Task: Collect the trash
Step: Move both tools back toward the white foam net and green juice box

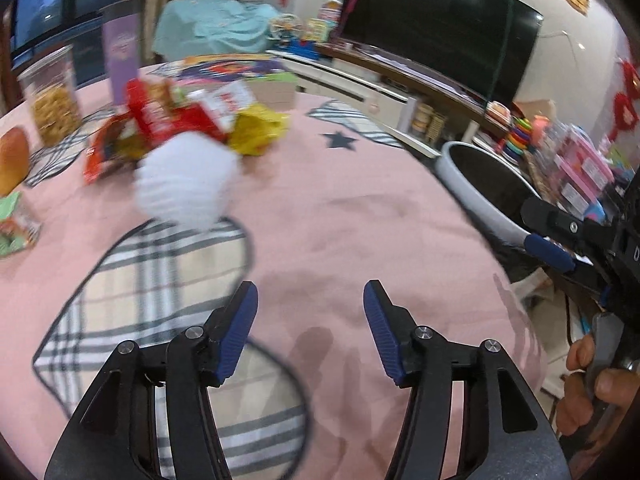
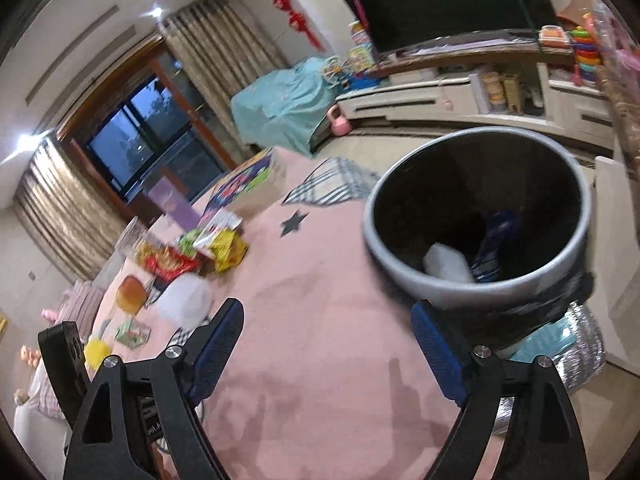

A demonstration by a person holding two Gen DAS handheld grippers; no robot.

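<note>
Both the left gripper [image 1: 310, 320] and right gripper [image 2: 326, 344] are spread, empty. The bin [image 2: 404, 196] at two o'clock holds some trash; wrappers [image 1: 176, 120] remain at ten o'clock.

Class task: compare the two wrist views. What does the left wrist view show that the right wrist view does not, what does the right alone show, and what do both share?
Only the left wrist view shows the open left gripper and a hand on the other tool's handle. Only the right wrist view shows the open right gripper with nothing between its fingers, and the inside of the trash bin, where a white piece and a dark blue wrapper lie. Both show the pink table cover, the snack wrappers, the white crumpled piece and the bin.
</note>
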